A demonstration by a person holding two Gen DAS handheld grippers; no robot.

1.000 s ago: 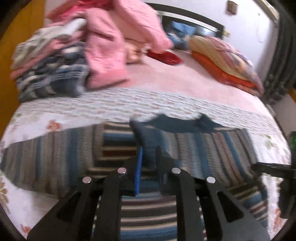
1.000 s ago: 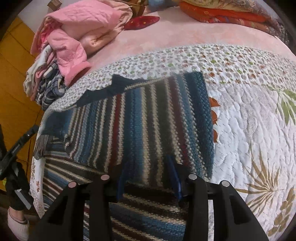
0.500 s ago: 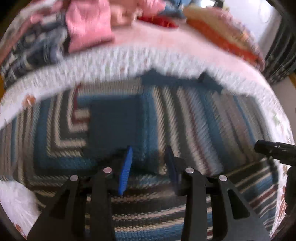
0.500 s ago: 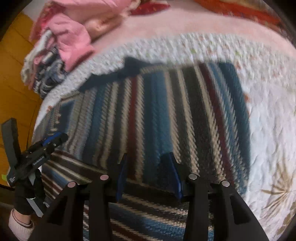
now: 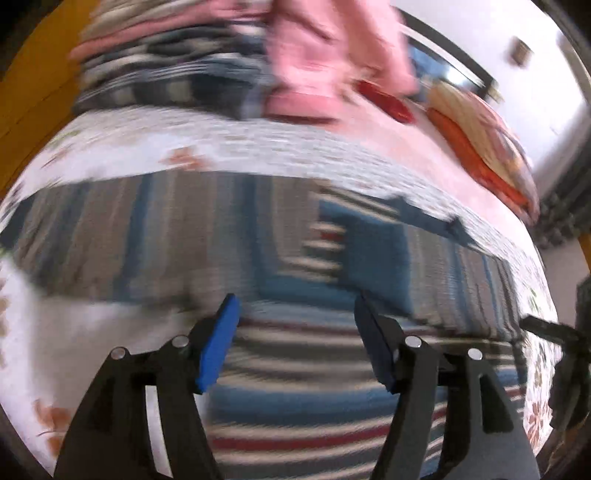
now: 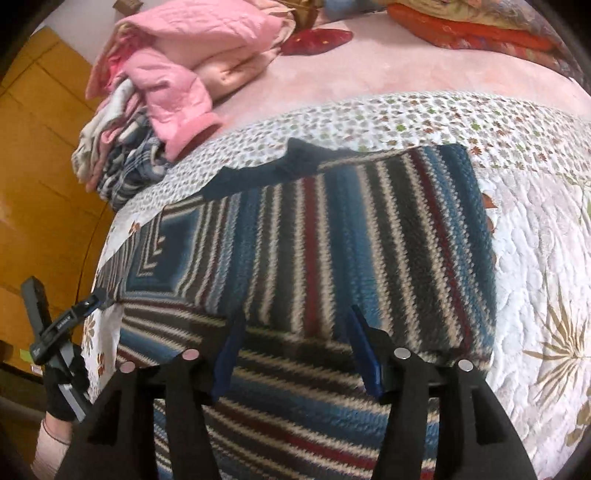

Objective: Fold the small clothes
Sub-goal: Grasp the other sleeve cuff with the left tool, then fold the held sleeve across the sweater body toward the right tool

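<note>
- Bed quilt (image 6: 535,258): white, floral print, fills most of both wrist views. A pink blanket (image 6: 424,70) lies beyond it toward 12 o'clock.
- Striped knit sweater (image 6: 332,236): blue, cream, dark and red bands. It lies flat on the quilt in the middle of the right wrist view, and its near part runs under the fingers at 6 o'clock. One sleeve is folded across the body at 9 to 10 o'clock, showing a plain blue patch. The dark collar points toward 12 o'clock.
- In the left wrist view the sweater (image 5: 332,258) is motion-blurred. It spans the frame from 9 to 3 o'clock, directly ahead of and below the fingers.
- Pile of clothes (image 6: 155,122): pink padded items over plaid, at 10 to 11 o'clock in the right view, well apart from the sweater.
- Pillows (image 6: 480,29): orange and patterned, at 1 o'clock along the far edge.
- Right gripper (image 6: 297,345): jaws spread wide, nothing between them, the blue pads hover just over the sweater's striped lower part.
- Left gripper (image 5: 295,332): jaws spread wide, empty, over the sweater. Seen from the right view it (image 6: 59,325) sits at 8 o'clock beside the sweater's edge, held by a gloved hand (image 6: 62,391).
</note>
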